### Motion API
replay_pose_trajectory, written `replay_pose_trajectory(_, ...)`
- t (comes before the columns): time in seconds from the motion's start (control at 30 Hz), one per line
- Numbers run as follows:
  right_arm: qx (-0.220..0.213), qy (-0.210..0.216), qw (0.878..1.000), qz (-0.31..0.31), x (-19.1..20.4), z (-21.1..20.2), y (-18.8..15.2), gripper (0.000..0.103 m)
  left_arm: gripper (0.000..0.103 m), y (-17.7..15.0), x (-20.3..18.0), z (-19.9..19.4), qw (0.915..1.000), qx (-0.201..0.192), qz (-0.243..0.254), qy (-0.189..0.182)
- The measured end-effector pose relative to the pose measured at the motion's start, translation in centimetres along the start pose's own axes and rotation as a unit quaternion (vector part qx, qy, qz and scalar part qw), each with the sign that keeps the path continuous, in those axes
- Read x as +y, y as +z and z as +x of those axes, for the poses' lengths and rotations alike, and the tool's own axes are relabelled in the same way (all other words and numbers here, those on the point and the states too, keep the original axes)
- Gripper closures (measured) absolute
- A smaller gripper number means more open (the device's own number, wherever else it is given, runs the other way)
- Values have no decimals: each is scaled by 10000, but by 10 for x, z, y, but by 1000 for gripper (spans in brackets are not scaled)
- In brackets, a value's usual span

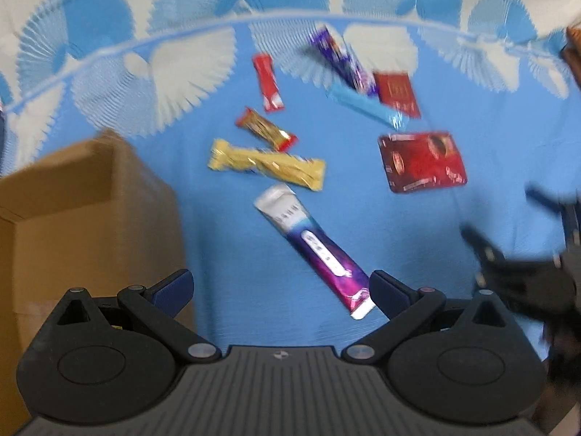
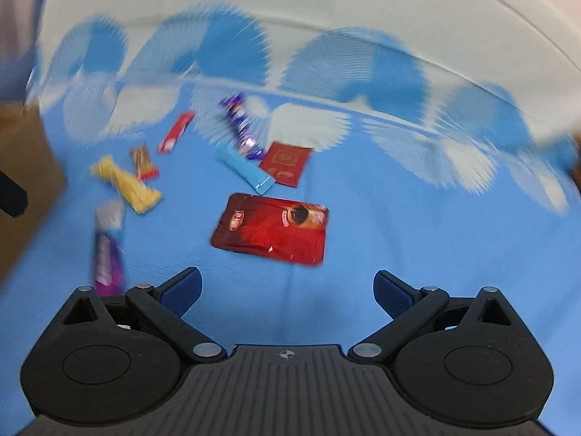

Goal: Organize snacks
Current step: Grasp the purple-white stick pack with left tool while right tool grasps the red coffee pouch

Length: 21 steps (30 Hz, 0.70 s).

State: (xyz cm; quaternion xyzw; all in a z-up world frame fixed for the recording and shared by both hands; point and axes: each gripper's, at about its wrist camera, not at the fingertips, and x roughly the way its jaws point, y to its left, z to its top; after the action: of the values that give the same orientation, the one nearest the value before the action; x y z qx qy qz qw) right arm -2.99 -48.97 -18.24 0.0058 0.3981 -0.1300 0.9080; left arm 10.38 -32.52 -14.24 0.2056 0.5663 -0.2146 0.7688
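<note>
Several wrapped snacks lie scattered on a blue cloth. In the left wrist view a white-and-purple stick pack (image 1: 316,250) lies just ahead of my open, empty left gripper (image 1: 281,292). Beyond it lie a long yellow bar (image 1: 267,164), a gold-and-red bar (image 1: 267,130), a thin red stick (image 1: 268,81), a purple bar (image 1: 341,60), a light blue bar (image 1: 366,105), a small dark red packet (image 1: 397,92) and a large red pouch (image 1: 421,161). My right gripper (image 2: 287,292) is open and empty, just short of the large red pouch (image 2: 272,229).
An open brown cardboard box (image 1: 72,196) stands at the left of the snacks; its corner shows in the right wrist view (image 2: 21,167). The other gripper shows blurred at the right edge of the left wrist view (image 1: 526,265). The cloth (image 2: 399,218) has a white fan pattern at the back.
</note>
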Motion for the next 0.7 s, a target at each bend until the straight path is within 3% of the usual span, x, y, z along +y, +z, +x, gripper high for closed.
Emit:
replay_pose_trajectory(0.1, 117, 240, 9969, -742, -9, 36, 12, 1, 0, 8, -13, 30, 9993, 361, -4, -7)
replay_pose_trajectory(0.27, 391, 999, 9861, -1270, -11, 81, 24, 1, 0, 24, -18, 80, 9948, 965, -316, 10)
replay_pose_trajectory(0.37, 278, 1033, 9809, -1622, -3, 100, 27, 0, 0, 31, -14, 105, 9907, 1236, -562, 47)
replay_pose_trajectory(0.47, 203, 1295, 9797, -1516, -8, 118, 39, 0, 0, 28, -3, 135, 9803, 1756, -899, -70)
replay_pose_trajectory(0.57, 334, 1493, 9794, -1317, -12, 132, 50, 0, 0, 28, 5, 133, 9791, 1668, -1155, -133)
replay_pose_trajectory(0.7, 161, 1462, 9812, -1248, -12, 135, 48, 0, 0, 32, 6, 133, 9762, 1782, -1232, -92)
